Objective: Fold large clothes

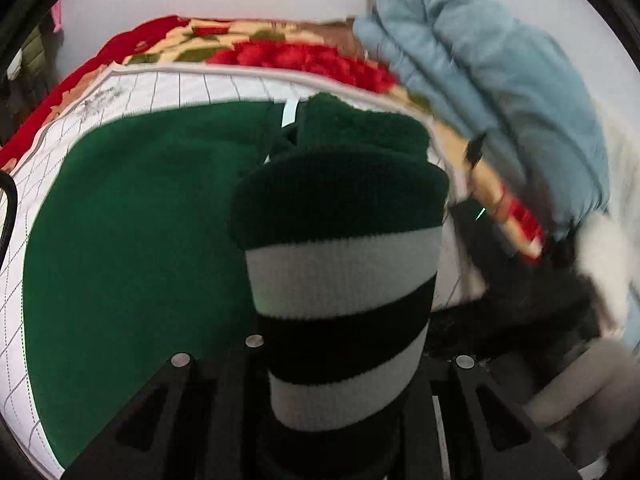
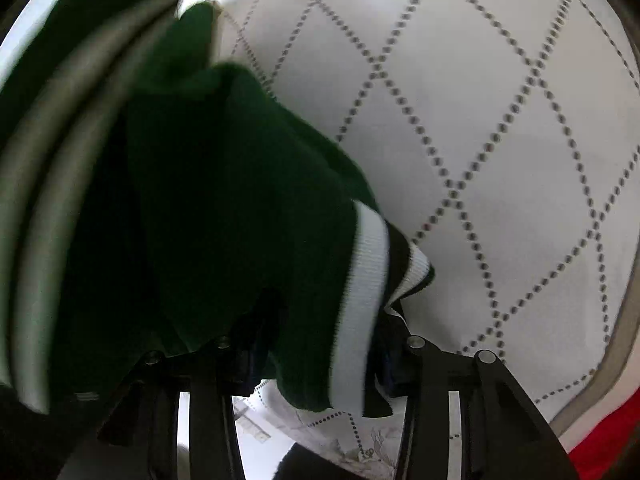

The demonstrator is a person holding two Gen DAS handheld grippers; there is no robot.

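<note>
The dark green knitted sweater (image 1: 132,216) lies spread on a white quilted mat with a dotted diamond pattern (image 1: 132,90), which covers a red and cream floral blanket (image 1: 280,54). The mat gives a flat, plain surface on which folds can be set square.

The left gripper (image 1: 340,420) is clamped on the green-and-white striped ribbed cuff (image 1: 344,280) of one sleeve. The cuff stands up out of the nearly shut jaws and fills the middle of the left wrist view. Holding the sleeve by its cuff keeps the full sleeve length under control, so that it can be carried across the sweater body in one pass. The blur in this view is consistent with a fast sweep.

In the right wrist view, the right gripper (image 2: 316,364) has a second striped ribbed band (image 2: 368,280) and a thickness of green knit between its jaws. The jaws stand part-way apart, and the cloth hides the pads, so a firm grip cannot be confirmed. This hold probably anchors or lifts the opposite edge while the sleeve crosses over.

A light blue padded garment (image 1: 480,72) is heaped at the far right, off the mat, out of the working area.
</note>
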